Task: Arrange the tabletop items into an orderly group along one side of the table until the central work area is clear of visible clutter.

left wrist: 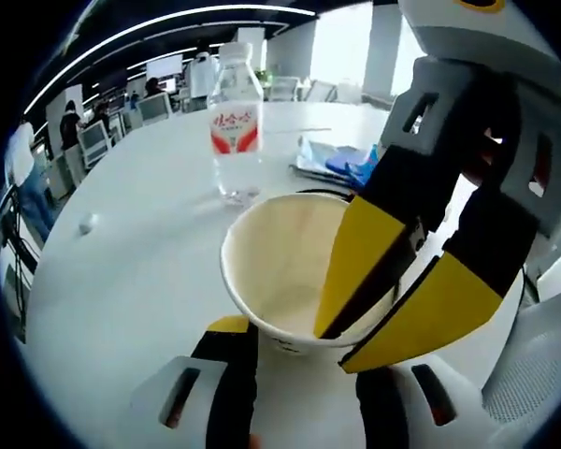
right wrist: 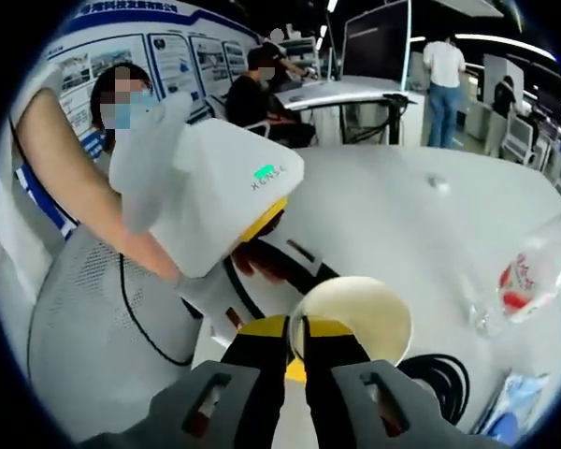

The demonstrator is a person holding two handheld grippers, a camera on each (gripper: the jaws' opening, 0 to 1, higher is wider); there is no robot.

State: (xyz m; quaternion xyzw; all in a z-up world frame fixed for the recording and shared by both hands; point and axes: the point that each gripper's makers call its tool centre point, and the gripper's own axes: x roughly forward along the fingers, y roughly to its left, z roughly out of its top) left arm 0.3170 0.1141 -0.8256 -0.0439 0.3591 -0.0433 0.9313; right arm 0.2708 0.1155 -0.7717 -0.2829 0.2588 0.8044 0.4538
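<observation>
The right gripper (right wrist: pixel 295 348) was pinched nearly shut on the rim of the cup (right wrist: pixel 353 316): in the right gripper view its two yellow-tipped jaws stood one inside and one outside the near wall, the wall between them. In the left gripper view that same gripper (left wrist: pixel 390 309) came in from the right, one yellow jaw reaching down inside the cup (left wrist: pixel 280 271) and the other lying along its outer wall. The left gripper (left wrist: pixel 299 360) sat just under the cup's near side, its jaws apart, one yellow tip at the lower rim wall; whether that tip touched the cup could not be told, and it held nothing clearly. The cup stood upright, mouth up, on the white table (left wrist: pixel 122 281), so it was the right gripper that had it, and any carry turned on that rim hold. Beyond the cup, just past its far edge, stood the water bottle (left wrist: pixel 235 122), upright, with a blue packet (left wrist: pixel 337 161) to its right. My judgement: the cup would tip easily if swung by one wall.
</observation>
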